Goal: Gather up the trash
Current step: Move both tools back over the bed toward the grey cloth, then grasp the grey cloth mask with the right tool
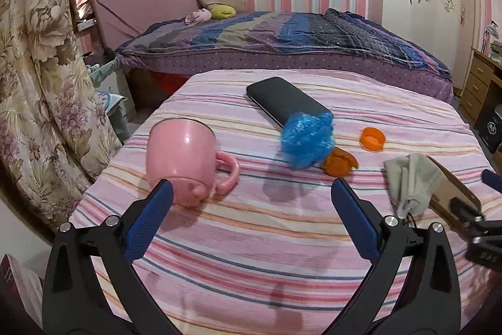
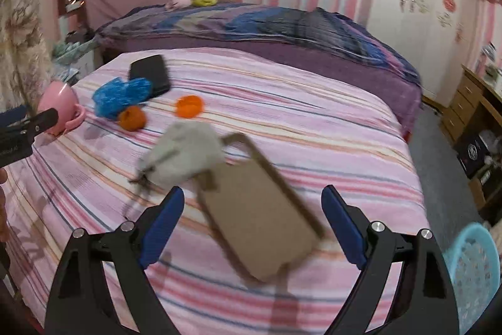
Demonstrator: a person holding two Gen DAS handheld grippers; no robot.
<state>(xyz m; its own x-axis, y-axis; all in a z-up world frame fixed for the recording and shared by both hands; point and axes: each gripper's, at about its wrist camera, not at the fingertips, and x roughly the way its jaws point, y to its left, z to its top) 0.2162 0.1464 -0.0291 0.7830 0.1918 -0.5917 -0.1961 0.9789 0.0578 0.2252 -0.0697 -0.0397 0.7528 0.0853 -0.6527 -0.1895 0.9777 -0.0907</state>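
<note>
On the pink striped cloth lie a crumpled blue plastic cover (image 1: 307, 140) (image 2: 120, 96), an orange peel (image 1: 340, 164) (image 2: 132, 118), an orange bottle cap (image 1: 372, 139) (image 2: 189, 106) and a grey crumpled cloth pouch (image 1: 411, 181) (image 2: 185, 154). My left gripper (image 1: 252, 189) is open and empty, above the cloth just short of the blue cover. My right gripper (image 2: 252, 197) is open and empty over a tan phone case (image 2: 260, 218), with the grey pouch just ahead of its left finger.
A pink mug (image 1: 183, 156) (image 2: 61, 105) lies on its side at the left. A black phone (image 1: 282, 99) (image 2: 150, 74) lies behind the blue cover. A light-blue basket (image 2: 473, 269) stands on the floor at right. A bed (image 1: 282, 43) is behind, drawers (image 1: 477, 83) at right.
</note>
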